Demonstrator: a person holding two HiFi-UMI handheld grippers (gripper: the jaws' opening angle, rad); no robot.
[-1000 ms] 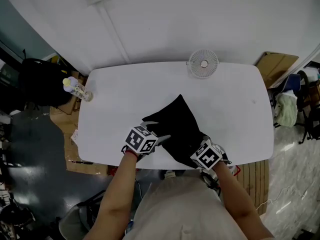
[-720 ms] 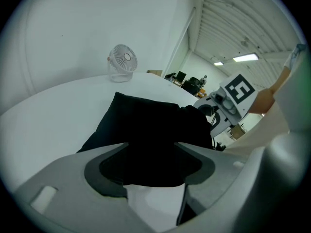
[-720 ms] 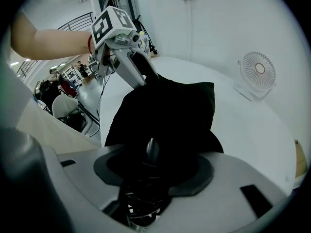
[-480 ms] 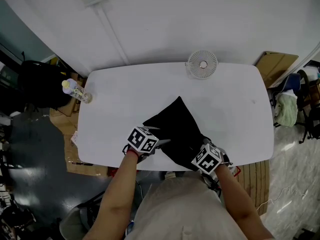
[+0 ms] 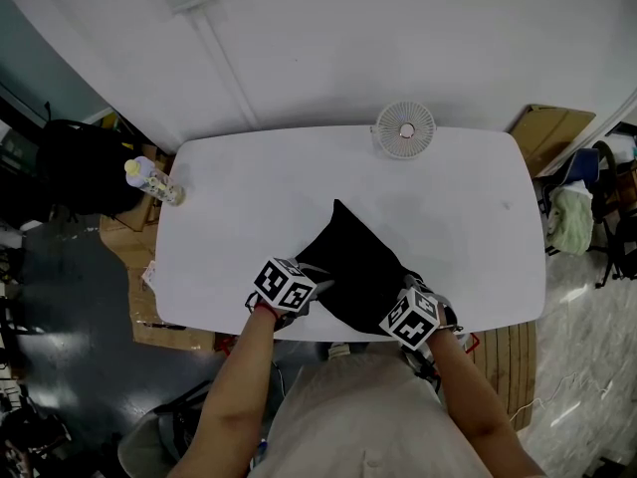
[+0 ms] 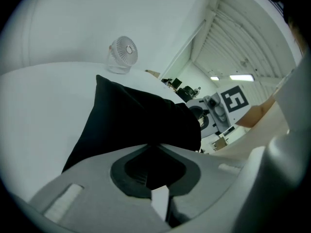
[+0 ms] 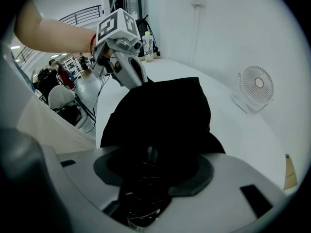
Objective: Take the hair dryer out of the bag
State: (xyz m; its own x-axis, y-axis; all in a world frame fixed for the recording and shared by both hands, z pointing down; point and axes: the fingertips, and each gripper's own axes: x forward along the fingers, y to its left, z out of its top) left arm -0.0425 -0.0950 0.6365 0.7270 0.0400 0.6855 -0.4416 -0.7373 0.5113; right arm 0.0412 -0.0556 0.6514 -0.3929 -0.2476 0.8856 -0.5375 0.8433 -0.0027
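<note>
At 6 o'clock on the table [image 5: 249,187], our left gripper [image 6: 153,147] has just closed on the limp bag [image 5: 353,262]; the right gripper [image 7: 150,152] clamps its bulky end. We judge the hidden hair dryer rigid and weighty; take its handle.

Plain black bag [image 5: 358,257] on a plain white counter [image 5: 229,217]; white fan [image 5: 404,127]; the left tool [image 6: 153,148] and right tool [image 7: 150,159] are grey, each patterned with black-and-white squares; clear bottle [image 5: 154,179] with a yellow cap
</note>
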